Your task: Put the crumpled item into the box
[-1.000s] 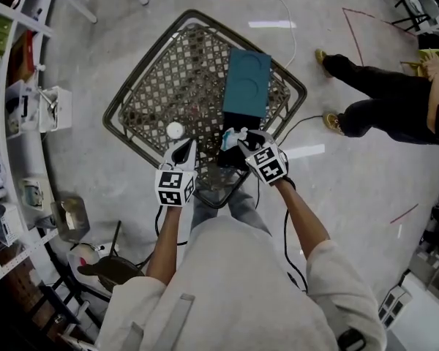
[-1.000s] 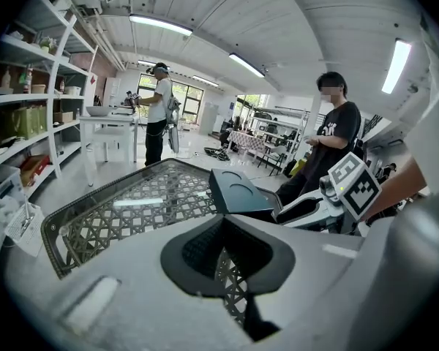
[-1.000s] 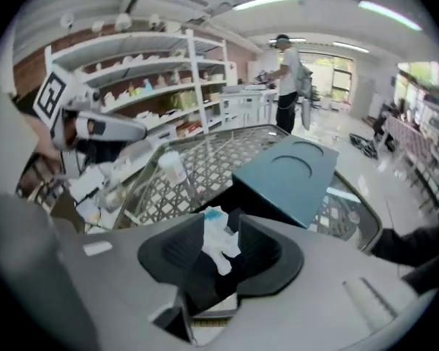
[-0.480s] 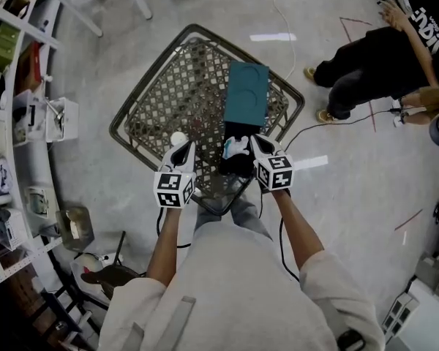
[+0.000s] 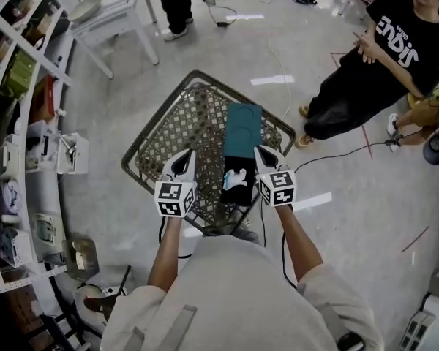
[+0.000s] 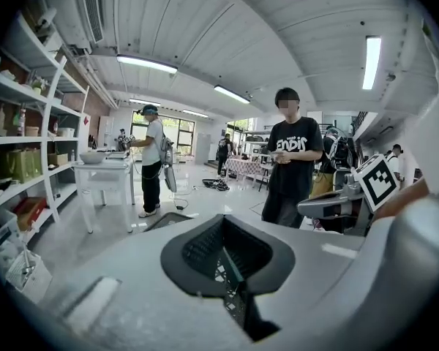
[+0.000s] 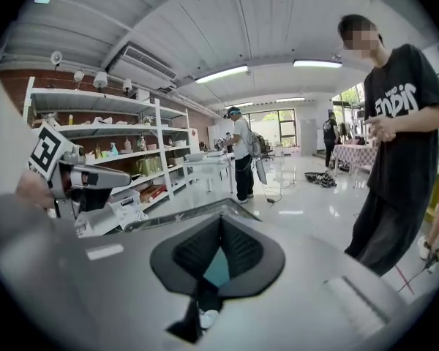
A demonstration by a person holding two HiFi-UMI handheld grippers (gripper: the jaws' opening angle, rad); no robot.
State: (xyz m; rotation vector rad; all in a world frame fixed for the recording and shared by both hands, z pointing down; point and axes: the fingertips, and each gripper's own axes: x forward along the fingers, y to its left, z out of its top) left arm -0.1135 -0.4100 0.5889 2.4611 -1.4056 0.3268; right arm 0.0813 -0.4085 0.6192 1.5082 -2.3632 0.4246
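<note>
The right gripper has its jaws pressed together, tips meeting. Through the slot beneath them show a patch of teal, then a dark fold with a pale scrap. Nothing thick sits between the pads, and the views do not settle whether a thin edge of cloth is caught there. The left gripper is likewise closed and carries nothing; only mesh shows through its slot. In the head view the crumpled item, dark with a pale blue-white patch, sits between the two grippers. It is just beside the right one and directly at the near end of the teal box, which lies on the wire-mesh worktop. The step in hand looks like the lift and carry. To do it well, the person should first check that the item really hangs from the right jaws; if it does not, they should go back down and take a fuller bunch of it. The carry is short and runs straight away from the body. The item should clear the box's near wall before the jaws let go over the middle. Whether the box stands open cannot be told from here. The left gripper could steady the box's side, since a loose fold might snag in the mesh. A bystander stands well apart.
</note>
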